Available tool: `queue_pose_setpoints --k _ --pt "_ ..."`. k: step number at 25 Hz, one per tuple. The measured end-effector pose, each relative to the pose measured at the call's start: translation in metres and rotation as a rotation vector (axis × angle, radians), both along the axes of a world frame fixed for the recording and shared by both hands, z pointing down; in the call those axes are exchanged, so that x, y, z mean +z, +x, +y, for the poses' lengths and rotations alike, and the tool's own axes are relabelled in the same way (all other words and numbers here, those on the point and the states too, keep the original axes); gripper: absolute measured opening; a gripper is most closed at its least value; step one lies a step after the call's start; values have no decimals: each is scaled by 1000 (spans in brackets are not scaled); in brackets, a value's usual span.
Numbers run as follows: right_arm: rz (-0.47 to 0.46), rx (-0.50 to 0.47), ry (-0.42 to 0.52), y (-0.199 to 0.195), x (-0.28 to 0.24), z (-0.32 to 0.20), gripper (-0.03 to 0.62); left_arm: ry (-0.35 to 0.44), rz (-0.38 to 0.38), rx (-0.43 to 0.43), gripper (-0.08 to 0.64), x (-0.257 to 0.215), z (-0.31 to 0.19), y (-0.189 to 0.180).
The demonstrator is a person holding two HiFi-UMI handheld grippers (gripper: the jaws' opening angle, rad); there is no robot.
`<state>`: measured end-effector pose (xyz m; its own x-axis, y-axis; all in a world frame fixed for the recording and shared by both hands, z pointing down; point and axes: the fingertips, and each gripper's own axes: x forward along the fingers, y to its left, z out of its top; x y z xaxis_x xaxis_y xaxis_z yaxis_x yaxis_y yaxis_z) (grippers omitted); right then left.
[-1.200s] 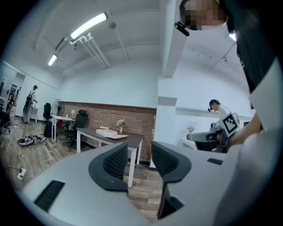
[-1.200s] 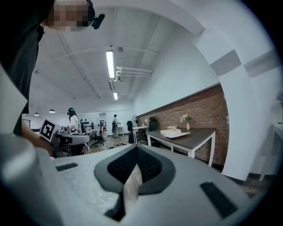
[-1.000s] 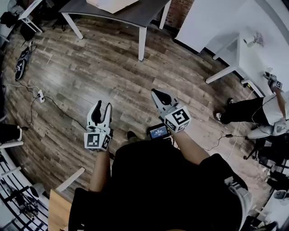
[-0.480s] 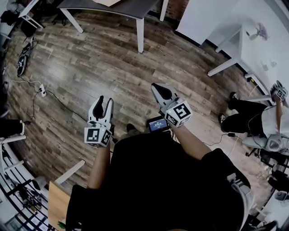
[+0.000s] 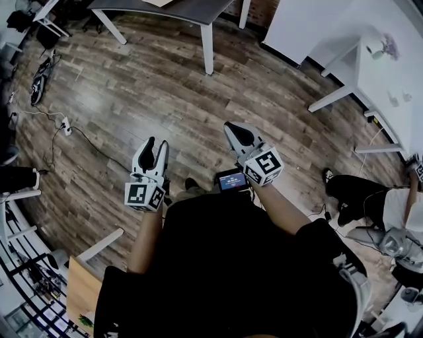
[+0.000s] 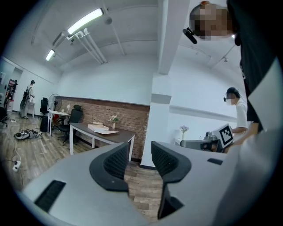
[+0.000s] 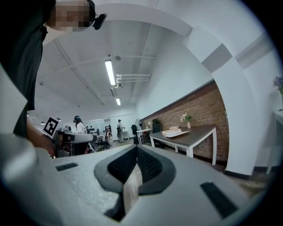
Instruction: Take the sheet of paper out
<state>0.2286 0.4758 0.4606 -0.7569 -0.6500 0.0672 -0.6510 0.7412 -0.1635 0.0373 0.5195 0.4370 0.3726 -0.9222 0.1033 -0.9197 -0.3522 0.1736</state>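
Note:
A pale flat stack of paper [image 6: 104,129] lies on a dark-topped table [image 6: 112,134] with white legs, by the brick wall and far from both grippers. The same paper [image 7: 174,132] and table [image 7: 196,136] appear in the right gripper view. In the head view only the table's near edge [image 5: 192,10] shows, at the top. My left gripper [image 5: 156,145] is held level over the wood floor, open, with nothing between its jaws [image 6: 139,151]. My right gripper [image 5: 232,129] is beside it, its pads closed together on nothing [image 7: 137,152].
A white table [image 5: 390,72] stands at the right, and a person [image 5: 370,198] sits on the floor below it. Cables and a power strip [image 5: 66,125] lie at the left. A white pillar [image 6: 157,119] stands right of the dark table. A small lit screen [image 5: 231,180] hangs at the waist.
The floor and furniture have slid through the head view as the person carrying the grippers moves. Both grippers stay in front of the body, and their jaws are unchanged.

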Motion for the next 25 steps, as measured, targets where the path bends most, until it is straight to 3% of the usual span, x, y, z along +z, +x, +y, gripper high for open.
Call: queue_pose_setpoints --k 7,14,20,25 --pt "-23 22 -32 25 17 -4 5 -10 5 -28 146 5 4 7" --pt "-29 52 -71 25 34 -19 5 -31 23 -50 146 23 -9 -4" --pt "4 66 -91 16 43 -65 5 -11 57 -31 146 25 -70 -17" --pt "47 78 -89 -7 42 -131 5 12 -3 16 146 26 -144 -34"
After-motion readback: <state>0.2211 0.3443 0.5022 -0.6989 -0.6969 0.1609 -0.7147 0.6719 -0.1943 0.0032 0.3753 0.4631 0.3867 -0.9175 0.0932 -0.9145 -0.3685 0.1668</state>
